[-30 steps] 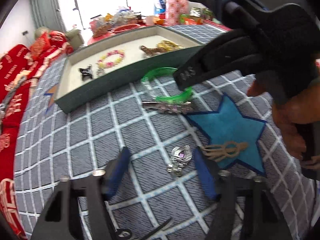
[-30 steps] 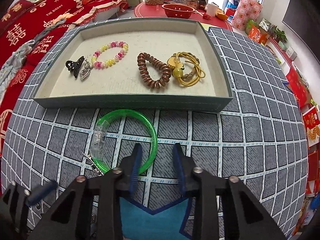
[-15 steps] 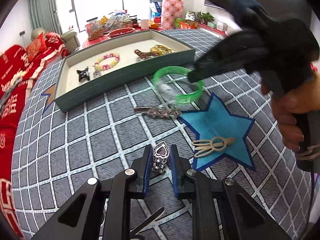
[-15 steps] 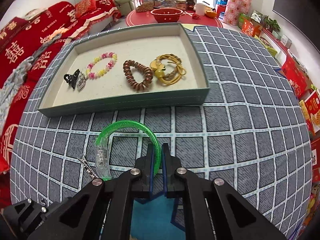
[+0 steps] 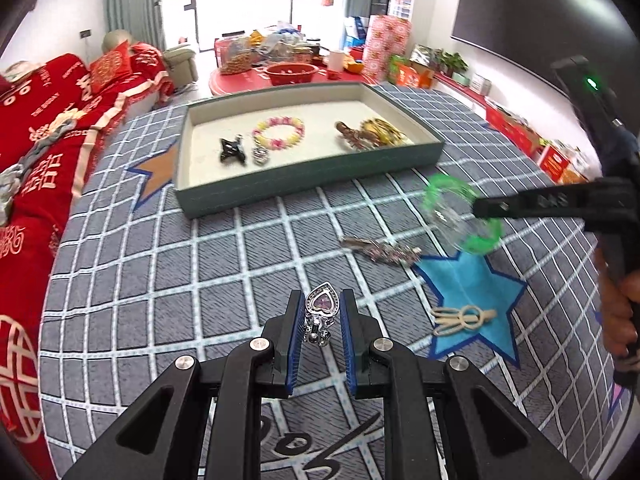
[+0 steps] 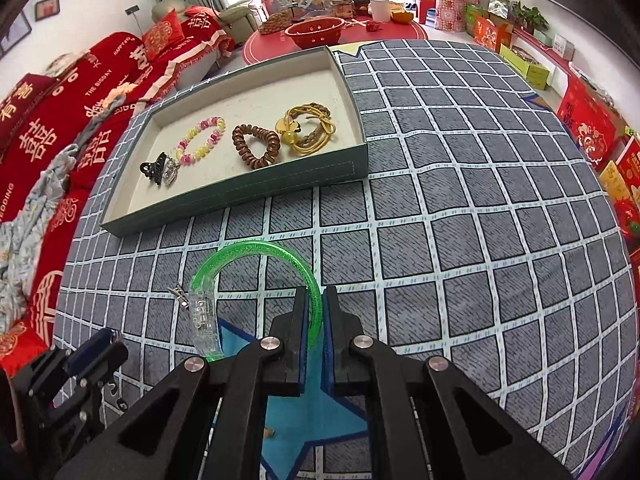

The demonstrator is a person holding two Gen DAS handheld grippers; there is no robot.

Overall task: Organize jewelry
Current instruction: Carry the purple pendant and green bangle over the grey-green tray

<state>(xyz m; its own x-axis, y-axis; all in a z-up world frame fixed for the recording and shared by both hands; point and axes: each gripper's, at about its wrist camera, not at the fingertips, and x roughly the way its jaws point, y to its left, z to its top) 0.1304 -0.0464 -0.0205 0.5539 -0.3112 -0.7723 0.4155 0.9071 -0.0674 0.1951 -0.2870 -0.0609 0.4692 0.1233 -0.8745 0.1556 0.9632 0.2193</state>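
My left gripper (image 5: 320, 312) is shut on a silver heart pendant with a purple stone (image 5: 322, 306) and holds it above the checked cloth. My right gripper (image 6: 315, 306) is shut on a green bangle (image 6: 248, 252), lifted off the cloth; it also shows in the left wrist view (image 5: 460, 212). The green tray (image 5: 304, 184) lies ahead with a black claw clip (image 5: 232, 151), a pink-yellow bead bracelet (image 5: 279, 133), a brown coil tie (image 6: 256, 146) and yellow cords (image 6: 308, 130). A jewelled hair clip (image 5: 380, 249) and a beige tie (image 5: 462, 317) lie on the cloth.
The grey checked cloth (image 5: 160, 280) has a blue star patch (image 5: 472, 288) and an orange star patch (image 5: 160, 172). A red sofa (image 5: 44, 120) runs along the left. A red round table with clutter (image 6: 344, 28) stands behind the tray.
My left gripper closed on the heart pendant and lifted it. My right gripper closed on the green bangle and raised it off the cloth, away from the tray.
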